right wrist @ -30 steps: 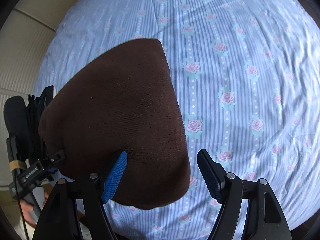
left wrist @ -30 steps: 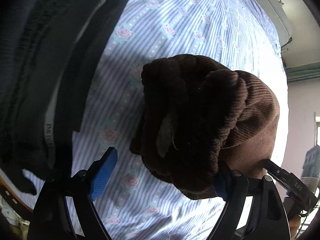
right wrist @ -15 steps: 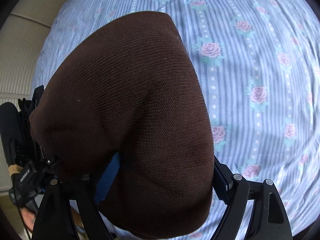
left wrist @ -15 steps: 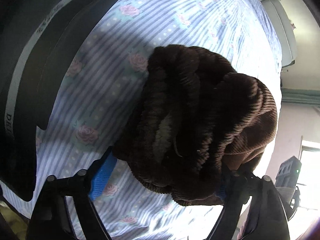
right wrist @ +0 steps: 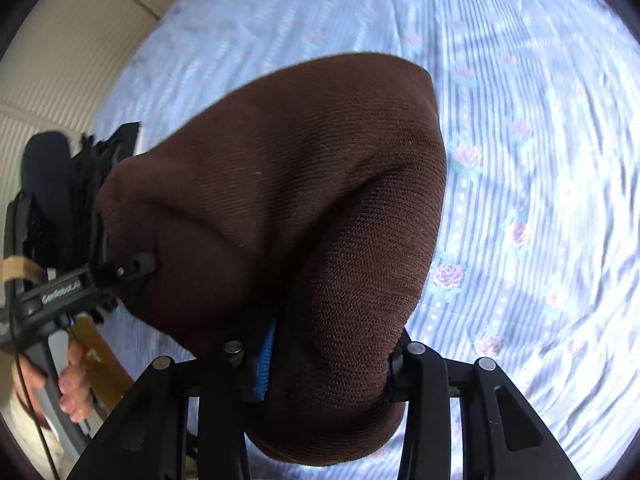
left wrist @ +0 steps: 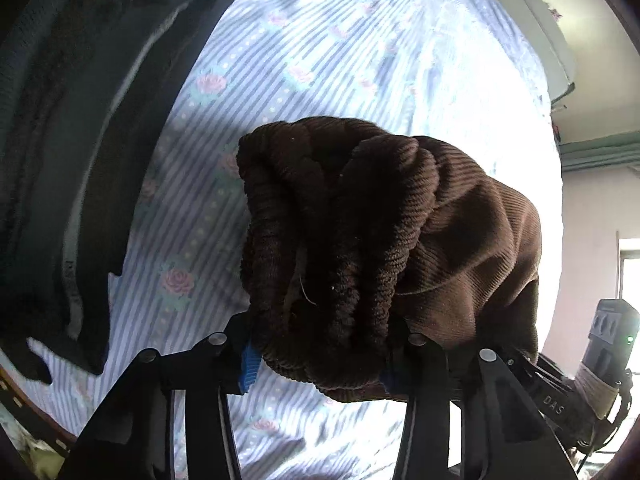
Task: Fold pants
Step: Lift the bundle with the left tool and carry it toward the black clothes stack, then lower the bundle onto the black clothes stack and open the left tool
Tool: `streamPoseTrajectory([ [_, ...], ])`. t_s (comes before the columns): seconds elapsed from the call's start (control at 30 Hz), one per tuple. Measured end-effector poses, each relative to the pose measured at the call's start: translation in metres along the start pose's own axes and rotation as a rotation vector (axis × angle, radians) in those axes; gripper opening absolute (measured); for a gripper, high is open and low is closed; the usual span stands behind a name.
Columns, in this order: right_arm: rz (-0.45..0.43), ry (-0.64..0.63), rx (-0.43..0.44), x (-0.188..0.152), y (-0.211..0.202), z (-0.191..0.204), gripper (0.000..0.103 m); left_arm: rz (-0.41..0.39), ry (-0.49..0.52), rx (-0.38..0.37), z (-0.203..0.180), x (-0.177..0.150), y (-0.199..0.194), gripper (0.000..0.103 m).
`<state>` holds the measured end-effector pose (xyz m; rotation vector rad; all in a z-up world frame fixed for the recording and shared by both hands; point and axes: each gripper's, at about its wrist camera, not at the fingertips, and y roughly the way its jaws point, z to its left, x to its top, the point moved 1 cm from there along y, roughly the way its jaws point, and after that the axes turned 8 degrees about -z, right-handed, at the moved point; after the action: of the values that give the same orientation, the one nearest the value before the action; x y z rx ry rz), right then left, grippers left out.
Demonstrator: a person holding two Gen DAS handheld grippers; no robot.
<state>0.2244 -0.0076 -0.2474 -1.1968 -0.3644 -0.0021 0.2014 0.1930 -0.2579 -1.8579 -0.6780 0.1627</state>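
Observation:
The brown corduroy pants [left wrist: 360, 248] are bunched into a thick folded bundle above the flowered bed sheet [left wrist: 304, 60]. My left gripper [left wrist: 316, 356] has its jaws closing on the near end of the bundle, and the blue pads press into its ribbed layers. In the right wrist view the same pants [right wrist: 304, 208] show their smooth outer face. My right gripper [right wrist: 328, 364] is closing on the bundle's other end, with the blue pad pressed against the cloth. The left gripper [right wrist: 136, 264] shows at the left there, held by a hand [right wrist: 72, 384].
Dark clothes [left wrist: 60, 160] are piled along the left of the bed in the left wrist view. A cream padded headboard [right wrist: 60, 92] borders the sheet at the upper left of the right wrist view. A pale wall and window [left wrist: 628, 272] lie to the right.
Both grippers stood open beside the pants a second ago and have since closed on the bundle. The bundle has lifted slightly off the sheet.

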Motion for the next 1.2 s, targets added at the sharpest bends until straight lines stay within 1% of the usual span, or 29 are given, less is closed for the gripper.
streamPoseTrajectory([
  [0.17,-0.076,-0.052,0.026,-0.006,-0.044,0.007,0.037,-0.064,0.042,-0.056,-0.007,-0.014,-0.042,0.042],
  [0.27,-0.139,-0.076,0.039,-0.016,-0.078,0.015,0.037,-0.128,0.064,-0.088,-0.019,-0.028,-0.077,0.042],
  [0.37,-0.212,-0.099,0.055,-0.028,-0.119,0.022,0.037,-0.201,0.070,-0.114,-0.019,-0.036,-0.117,0.042],
  [0.53,-0.282,-0.150,0.090,-0.033,-0.164,0.046,0.037,-0.329,0.062,-0.124,-0.025,-0.059,-0.185,0.042],
  [0.6,-0.304,-0.169,0.119,-0.034,-0.178,0.057,0.037,-0.382,0.056,-0.115,-0.026,-0.070,-0.211,0.042],
  [0.7,-0.333,-0.199,0.170,-0.037,-0.193,0.081,0.037,-0.448,0.045,-0.103,-0.020,-0.076,-0.242,0.042],
  [0.83,-0.361,-0.233,0.219,-0.038,-0.200,0.120,0.037,-0.526,0.028,-0.092,0.010,-0.076,-0.284,0.042],
  [0.93,-0.368,-0.274,0.242,-0.034,-0.198,0.154,0.037,-0.565,0.005,-0.088,0.043,-0.072,-0.308,0.042],
  [1.0,-0.372,-0.297,0.250,-0.029,-0.193,0.179,0.037,-0.579,-0.014,-0.090,0.068,-0.066,-0.318,0.042],
  [1.03,-0.375,-0.308,0.252,-0.026,-0.190,0.189,0.037,-0.583,-0.023,-0.090,0.087,-0.064,-0.323,0.042],
  [1.1,-0.369,-0.312,0.256,-0.022,-0.187,0.205,0.037,-0.580,-0.042,-0.088,0.114,-0.046,-0.333,0.042],
  [1.2,-0.354,-0.313,0.263,-0.007,-0.164,0.247,0.037,-0.572,-0.053,-0.085,0.155,-0.022,-0.342,0.042],
])
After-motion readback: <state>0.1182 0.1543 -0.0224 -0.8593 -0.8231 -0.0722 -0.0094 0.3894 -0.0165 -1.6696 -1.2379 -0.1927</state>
